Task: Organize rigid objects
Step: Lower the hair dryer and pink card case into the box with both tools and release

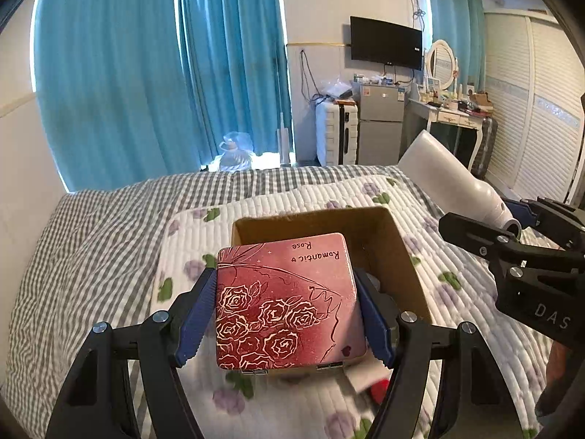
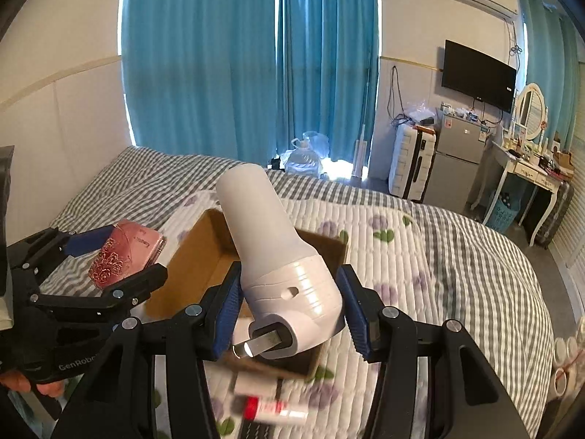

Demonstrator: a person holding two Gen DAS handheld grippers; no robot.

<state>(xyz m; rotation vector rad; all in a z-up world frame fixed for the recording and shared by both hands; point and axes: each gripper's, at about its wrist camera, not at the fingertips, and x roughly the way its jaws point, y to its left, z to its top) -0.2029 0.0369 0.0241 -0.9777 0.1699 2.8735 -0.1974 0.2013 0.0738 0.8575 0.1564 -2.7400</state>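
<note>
Left gripper (image 1: 285, 314): closed on the pink rose tin (image 1: 287, 303), blue pads pressing its two side walls, lid facing up. The tin hangs at 6 o'clock of the cardboard box (image 1: 406, 256), its far edge overlapping the box's near wall; I judge it is above the rim, not yet inside.

Box: open-topped, sits on the floral quilt (image 1: 292, 201) on the bed. Interior looks mostly free; something dark lies low in it at the near right, too hidden to name.

Right gripper (image 2: 289, 307): clamped on the ribbed neck of the white bottle-shaped appliance (image 2: 263, 234), body tilted up toward 11 o'clock, metal prongs at the near end. It hovers over the box's near right part.

On the quilt at 6 o'clock of the right gripper: a small white tube with a red band (image 2: 272, 408), blurred.

Step in hand, as I read it: both items go into the box. To do it well, I should lower one at a time. Tin first, kept level, slid to the left wall at 9 o'clock so it lies flat. Then the appliance, laid down lengthwise beside it, prongs clear of the tin's lid. Release only once each rests on the floor of the box.
</note>
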